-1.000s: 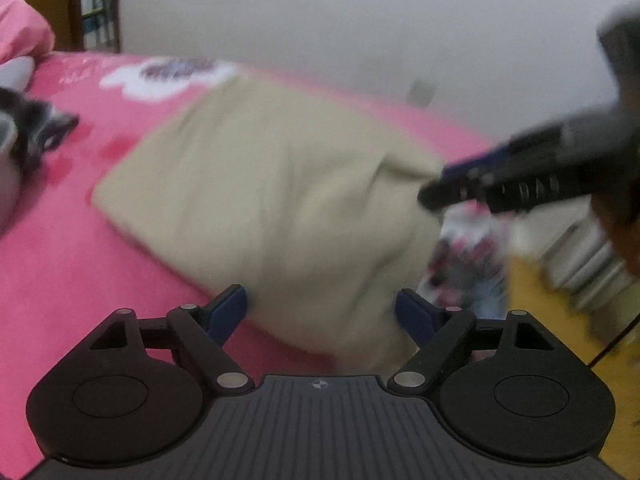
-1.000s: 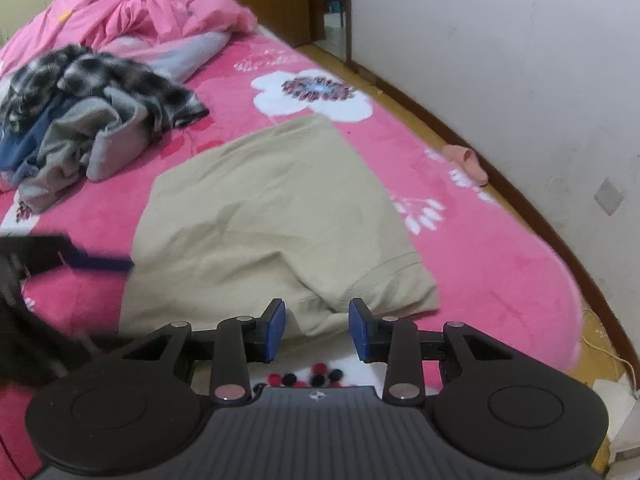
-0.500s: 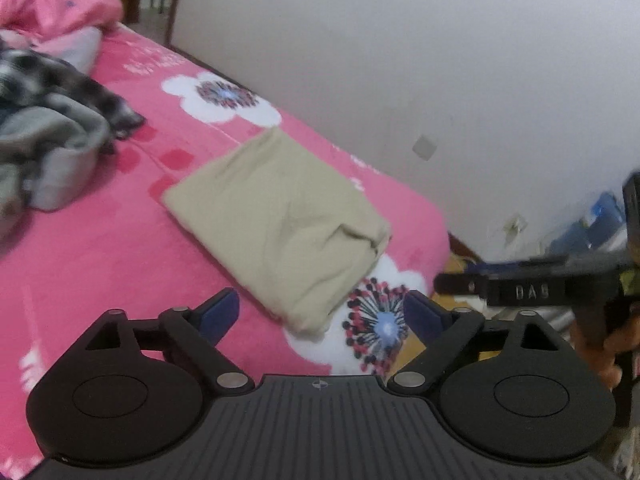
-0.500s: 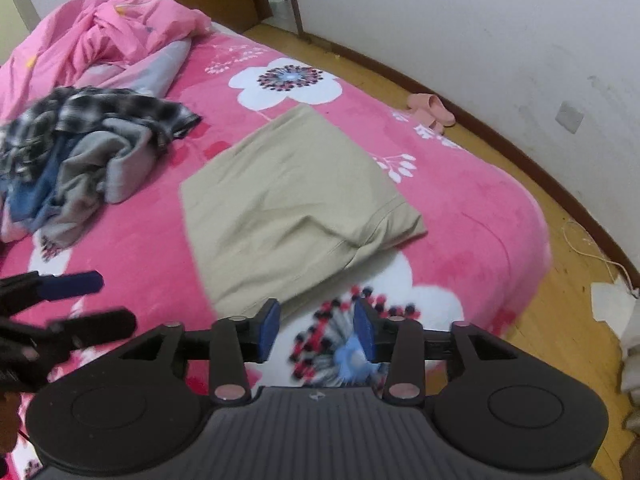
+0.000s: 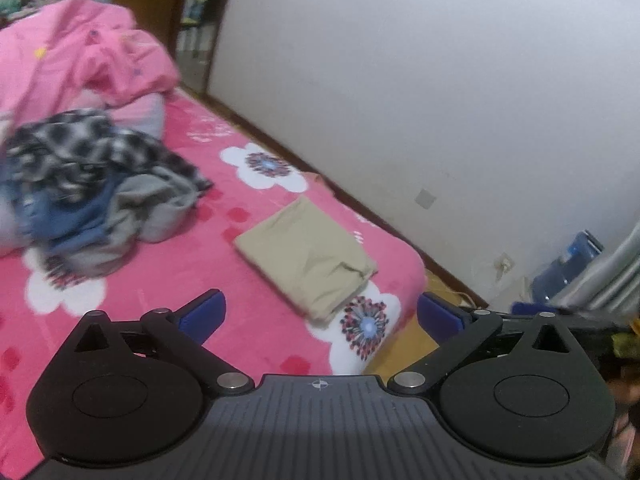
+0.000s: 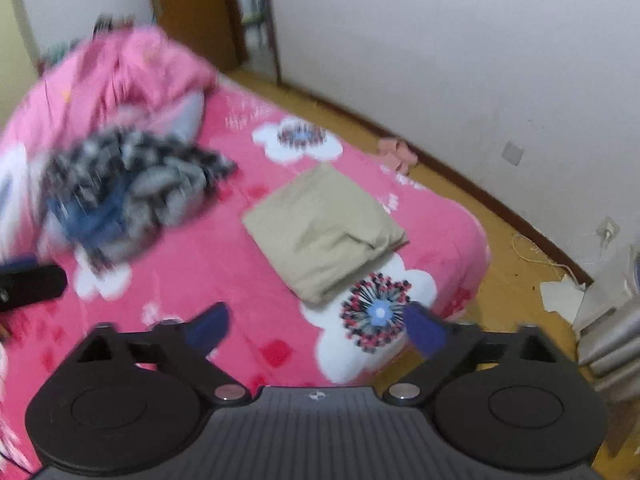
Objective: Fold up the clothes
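Observation:
A folded beige garment (image 5: 306,258) lies near the foot corner of the pink flowered bed (image 5: 200,280); it also shows in the right wrist view (image 6: 324,232). A heap of unfolded clothes (image 5: 92,192), checked, blue and grey, lies to its left, and shows in the right wrist view (image 6: 128,196). My left gripper (image 5: 320,316) is open and empty, held back above the bed's edge. My right gripper (image 6: 316,328) is open and empty, also well back from the garment. The left gripper shows at the left edge of the right wrist view (image 6: 28,284).
A pink quilt (image 5: 76,56) is bunched at the head of the bed. The white wall (image 5: 400,80) runs along the right, with wooden floor (image 6: 512,280), pink slippers (image 6: 396,154), a water jug (image 5: 568,264) and a doorway (image 6: 252,20) beyond.
Both grippers have pulled back and up from the beige garment, which now lies folded and small in view. The right gripper's jaws have spread from nearly closed to wide open.

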`<state>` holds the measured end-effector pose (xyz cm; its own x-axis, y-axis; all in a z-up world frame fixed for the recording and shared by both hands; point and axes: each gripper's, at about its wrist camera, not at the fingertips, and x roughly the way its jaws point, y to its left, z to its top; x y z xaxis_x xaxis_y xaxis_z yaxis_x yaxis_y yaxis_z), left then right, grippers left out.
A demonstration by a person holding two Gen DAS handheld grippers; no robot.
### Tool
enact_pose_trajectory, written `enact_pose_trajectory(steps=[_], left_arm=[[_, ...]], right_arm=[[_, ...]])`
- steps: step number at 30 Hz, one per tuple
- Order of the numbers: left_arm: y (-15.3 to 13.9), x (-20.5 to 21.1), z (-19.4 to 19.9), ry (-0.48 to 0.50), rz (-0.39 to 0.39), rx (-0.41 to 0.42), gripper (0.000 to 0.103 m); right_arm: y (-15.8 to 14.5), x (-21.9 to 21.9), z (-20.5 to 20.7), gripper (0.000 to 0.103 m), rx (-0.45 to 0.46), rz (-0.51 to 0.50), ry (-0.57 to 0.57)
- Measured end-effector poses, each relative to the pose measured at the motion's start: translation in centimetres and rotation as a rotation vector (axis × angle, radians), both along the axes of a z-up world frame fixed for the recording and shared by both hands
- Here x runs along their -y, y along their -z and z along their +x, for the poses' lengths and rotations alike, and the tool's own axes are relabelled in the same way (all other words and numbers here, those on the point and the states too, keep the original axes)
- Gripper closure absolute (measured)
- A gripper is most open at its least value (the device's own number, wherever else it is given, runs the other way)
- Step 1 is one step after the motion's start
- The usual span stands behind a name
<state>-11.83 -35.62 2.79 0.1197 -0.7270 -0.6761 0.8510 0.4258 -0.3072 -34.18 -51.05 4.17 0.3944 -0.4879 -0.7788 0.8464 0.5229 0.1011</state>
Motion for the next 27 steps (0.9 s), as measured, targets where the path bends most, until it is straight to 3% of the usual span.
enact_pose_trajectory(steps=[2,7,13,16,20,27], left_arm=[[-0.5,-0.5,0.1,-0.016,0.011,0.004,0.0],[-1.8,-1.7,0.4,-0.056,0.038,0.014,0.0],[-3.3,-3.1,0.7,-0.103,0.07,0.025,0.0],[-4.0,-3.7,0.5,-0.115,0.078,0.038,0.0],[-4.6,-4.2,-0.6,-0.109,0.075,0.065,0.0],[-5.1,-4.1,-2.2,-0.14,0.094,0.092,0.0]], right_arm=[[-1.6,-2.2,-0.5,0.0,0.038,-0.02,0.063],[-4.1,-6.1,-0.5,0.0,0.012,-0.035,0.182],[-7.6,-10.1,0.9,0.0,-0.135,-0.164,0.125],[-8.4,-11.2,1.4,0.0,-0.196,-0.153,0.104],[-9.5,-12.0,1.7,0.0,-0.202,-0.136,0.113],[-10.6,-12.5,1.8,0.0,-0.213,-0.22,0.151]])
